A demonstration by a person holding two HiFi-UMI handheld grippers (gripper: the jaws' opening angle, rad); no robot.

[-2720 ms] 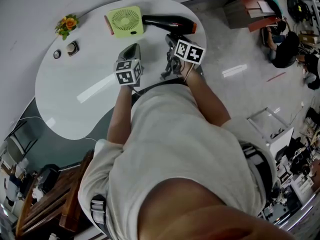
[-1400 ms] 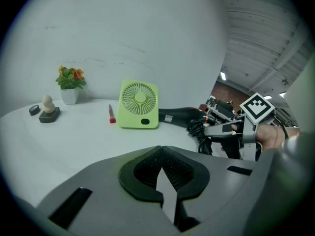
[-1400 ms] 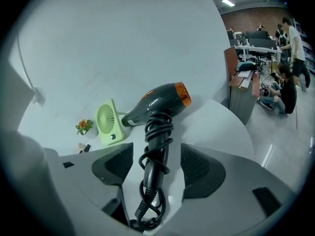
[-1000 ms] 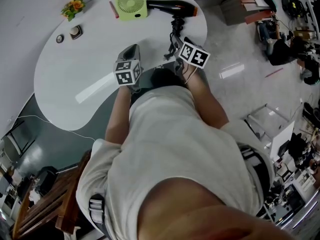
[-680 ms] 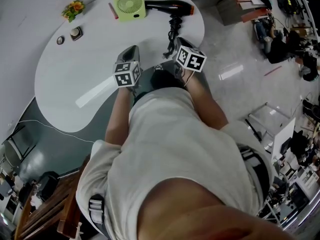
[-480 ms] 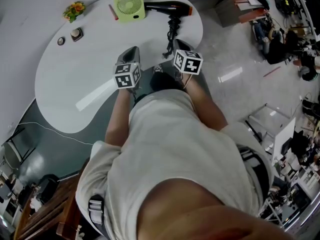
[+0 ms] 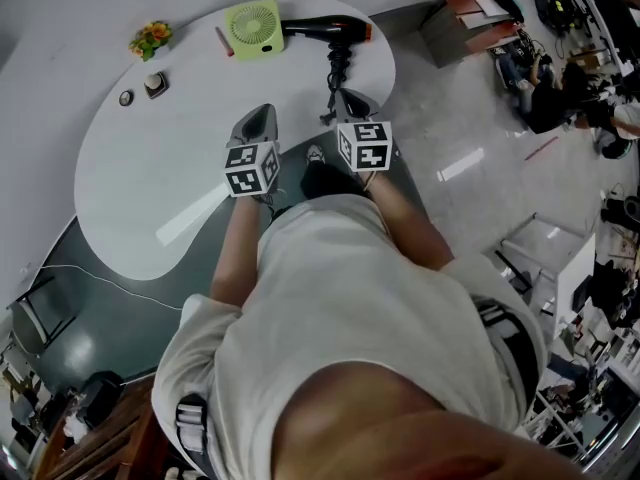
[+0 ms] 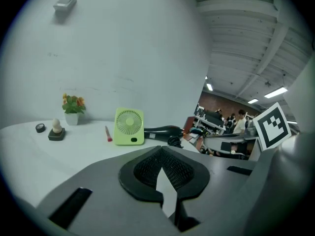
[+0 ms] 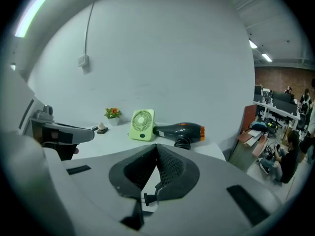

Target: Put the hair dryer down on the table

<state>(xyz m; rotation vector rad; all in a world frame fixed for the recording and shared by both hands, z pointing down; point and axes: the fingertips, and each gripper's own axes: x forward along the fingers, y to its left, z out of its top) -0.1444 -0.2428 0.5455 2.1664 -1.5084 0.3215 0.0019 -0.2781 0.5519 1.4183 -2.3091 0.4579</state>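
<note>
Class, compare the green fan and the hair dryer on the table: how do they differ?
The fan is light green; the hair dryer is black with an orange end. The fan stands upright; the hair dryer lies on its side. Both rest on the white table, side by side.

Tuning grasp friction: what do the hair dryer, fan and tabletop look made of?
Hair dryer: glossy black plastic, likely; sheen along barrel. Fan: matte lime-green plastic, moulded grille. Tabletop: smooth glossy white, reflects a light streak; laminate or lacquer, can't tell.
</note>
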